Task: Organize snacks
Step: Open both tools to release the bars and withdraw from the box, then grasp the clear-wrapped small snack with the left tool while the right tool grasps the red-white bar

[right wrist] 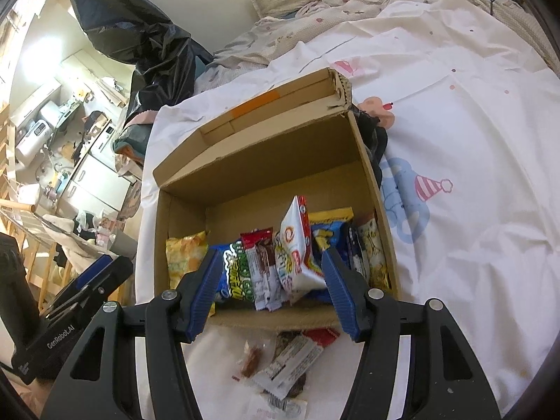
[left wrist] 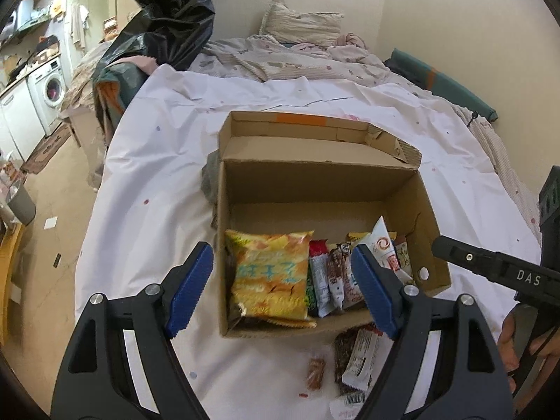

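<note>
Snack box, "DAS" on right gripper

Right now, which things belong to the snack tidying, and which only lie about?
Belong: cardboard box, yellow chip bag, white packet, loose snack bars, small candy.
Lying about: black plastic bag, pillow, washing machine.

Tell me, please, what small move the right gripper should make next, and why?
Probably lower the open right gripper onto the white bar wrapper lying on the sheet before the box. A few snacks, including a small brown one, remain outside, while the rest stand in the box.
</note>
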Action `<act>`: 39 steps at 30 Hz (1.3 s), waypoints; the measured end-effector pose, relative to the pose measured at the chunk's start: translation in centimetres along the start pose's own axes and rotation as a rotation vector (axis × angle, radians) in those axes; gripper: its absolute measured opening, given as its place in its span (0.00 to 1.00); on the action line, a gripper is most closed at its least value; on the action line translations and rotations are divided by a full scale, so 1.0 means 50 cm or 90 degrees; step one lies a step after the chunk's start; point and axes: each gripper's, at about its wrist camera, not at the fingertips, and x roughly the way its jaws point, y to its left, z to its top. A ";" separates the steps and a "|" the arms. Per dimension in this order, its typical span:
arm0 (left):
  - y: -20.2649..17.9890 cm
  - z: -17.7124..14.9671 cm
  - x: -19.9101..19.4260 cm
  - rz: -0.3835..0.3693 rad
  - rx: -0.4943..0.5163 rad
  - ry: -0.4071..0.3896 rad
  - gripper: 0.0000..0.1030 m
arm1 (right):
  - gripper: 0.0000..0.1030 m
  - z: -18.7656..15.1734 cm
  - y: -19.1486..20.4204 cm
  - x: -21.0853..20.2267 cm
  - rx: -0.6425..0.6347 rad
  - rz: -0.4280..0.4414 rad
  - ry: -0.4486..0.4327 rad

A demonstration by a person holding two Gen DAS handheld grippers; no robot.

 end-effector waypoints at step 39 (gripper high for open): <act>0.021 -0.196 0.104 0.026 -0.046 0.233 0.88 | 0.61 -0.138 -0.076 -0.031 0.103 0.005 0.063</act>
